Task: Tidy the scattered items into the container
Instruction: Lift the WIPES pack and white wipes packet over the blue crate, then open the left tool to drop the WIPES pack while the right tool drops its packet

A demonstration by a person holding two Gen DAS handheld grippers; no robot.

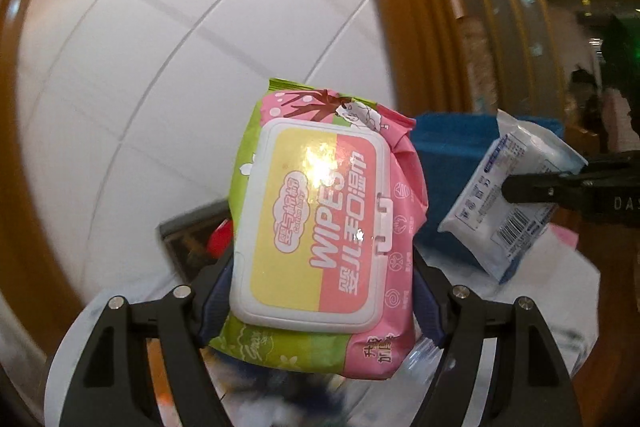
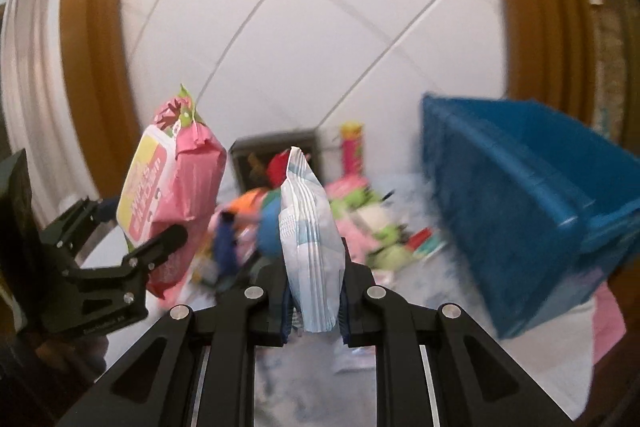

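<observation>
My left gripper (image 1: 320, 291) is shut on a pink and green wipes pack (image 1: 320, 227) with a white flip lid, held up in the air; it also shows in the right wrist view (image 2: 168, 203). My right gripper (image 2: 314, 303) is shut on a white and pale blue tissue packet (image 2: 312, 247), held upright above the table; the packet also shows in the left wrist view (image 1: 512, 199). The blue plastic container (image 2: 520, 211) stands to the right of the right gripper; in the left wrist view (image 1: 448, 163) it sits behind the wipes pack.
Several scattered items lie blurred on the white table (image 2: 440, 347): an orange and blue bundle (image 2: 260, 219), pink and green packs (image 2: 372, 231), a tall pink and yellow can (image 2: 352, 151). A dark framed panel (image 2: 276, 151) is behind them. White tiled wall and brown wooden frame (image 2: 92, 47) stand at the back.
</observation>
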